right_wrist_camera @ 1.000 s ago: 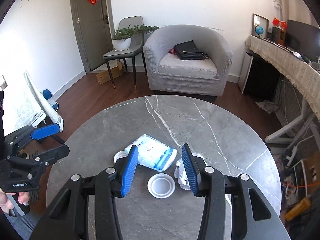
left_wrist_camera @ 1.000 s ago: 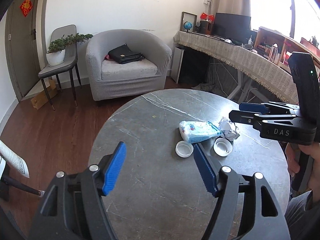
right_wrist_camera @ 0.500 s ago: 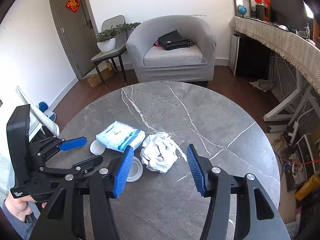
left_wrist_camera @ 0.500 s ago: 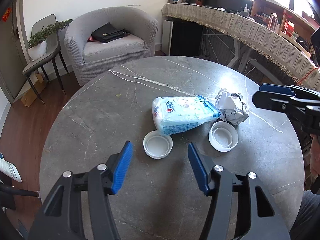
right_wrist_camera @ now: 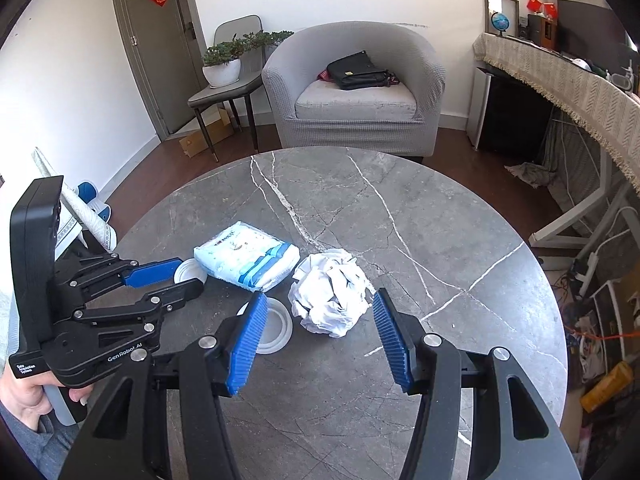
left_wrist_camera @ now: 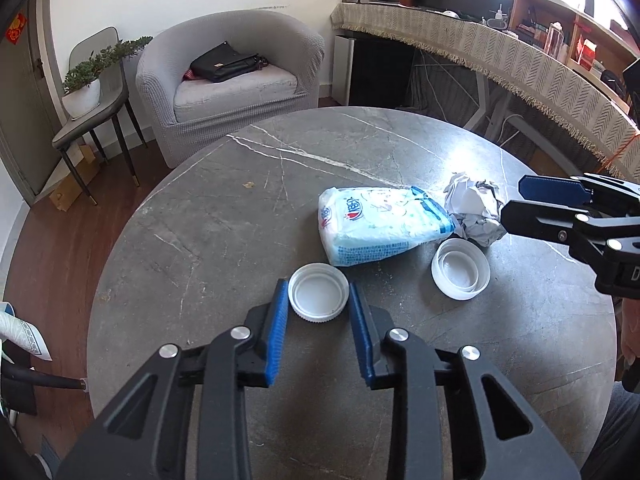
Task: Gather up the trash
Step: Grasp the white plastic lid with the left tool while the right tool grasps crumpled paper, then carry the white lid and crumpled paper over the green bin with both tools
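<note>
Blue ribbed pads of my left gripper point(left_wrist_camera: 319, 294) have just been closing around the nearer white plastic lid point(left_wrist_camera: 319, 291), which lies open side up on the grey marble table point(left_wrist_camera: 224, 216); the pads sit right at its rim on both sides, and I judge them just touching rather than squeezing hard. The lid is shallow and slick, so if I lift with the pads this low on the rim it could pop out or tip and skid across the stone. My right gripper point(right_wrist_camera: 320, 310) stands with its pads apart and nothing between them, hovering just short of the crumpled white paper ball point(right_wrist_camera: 330, 298); a loose wad like that may give under the pads and slip free. The second white lid point(right_wrist_camera: 276, 328) lies right beside my right gripper's left pad, so closing there could knock it. The blue-and-white tissue pack point(left_wrist_camera: 380, 224) lies touching or nearly touching the paper ball and just behind both lids, crowding every approach. No bin is in view anywhere, so I cannot tell where this goes.
</note>
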Demonstrator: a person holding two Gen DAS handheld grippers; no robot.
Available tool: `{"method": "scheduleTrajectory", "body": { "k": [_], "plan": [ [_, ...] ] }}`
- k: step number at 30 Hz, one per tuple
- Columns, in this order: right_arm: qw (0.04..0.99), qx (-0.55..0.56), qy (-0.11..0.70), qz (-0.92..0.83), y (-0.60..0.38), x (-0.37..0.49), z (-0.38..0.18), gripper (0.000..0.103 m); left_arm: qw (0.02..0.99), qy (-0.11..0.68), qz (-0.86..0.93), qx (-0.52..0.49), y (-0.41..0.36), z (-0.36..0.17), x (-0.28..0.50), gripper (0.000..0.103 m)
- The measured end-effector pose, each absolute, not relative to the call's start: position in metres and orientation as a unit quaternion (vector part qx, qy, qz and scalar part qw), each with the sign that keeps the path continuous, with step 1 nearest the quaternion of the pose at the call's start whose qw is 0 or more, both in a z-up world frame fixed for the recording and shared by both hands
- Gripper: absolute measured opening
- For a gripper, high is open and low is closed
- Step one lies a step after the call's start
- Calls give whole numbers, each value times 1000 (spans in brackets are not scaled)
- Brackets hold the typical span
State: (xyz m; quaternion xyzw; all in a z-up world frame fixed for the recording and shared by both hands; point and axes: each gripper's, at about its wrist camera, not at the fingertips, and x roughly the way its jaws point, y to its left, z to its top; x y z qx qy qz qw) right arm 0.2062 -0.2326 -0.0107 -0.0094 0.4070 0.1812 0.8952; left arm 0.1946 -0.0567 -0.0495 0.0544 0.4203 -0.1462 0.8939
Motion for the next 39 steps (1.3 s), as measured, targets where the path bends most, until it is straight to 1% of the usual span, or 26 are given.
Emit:
{"method": "scheduleTrajectory", "body": {
  "k": [14, 17, 21, 23, 28, 32, 39],
  "plan": [
    [891, -7, 428, 151, -224, 227, -30, 55, 912, 387, -139, 17, -7, -23, 168, 33],
    [890, -5, 433, 141, -220, 231, -34, 53, 916, 378, -136, 12, 4, -18, 163, 33],
    [891, 17, 436, 127, -221, 237, -37, 47, 919, 371, -130, 5, 19, -13, 157, 33],
    [893, 8, 434, 120, -219, 239, -36, 44, 920, 370, -127, 2, 27, -13, 153, 33],
    [906, -15, 411, 104, -209, 233, -22, 44, 923, 369, -113, -5, 51, -11, 147, 33],
    [911, -20, 392, 126, -190, 225, -5, 44, 924, 369, -98, -14, 74, -13, 141, 33],
    [902, -25, 387, 189, -136, 214, 6, 44, 924, 377, -58, -20, 112, -22, 129, 33]
  ]
}}
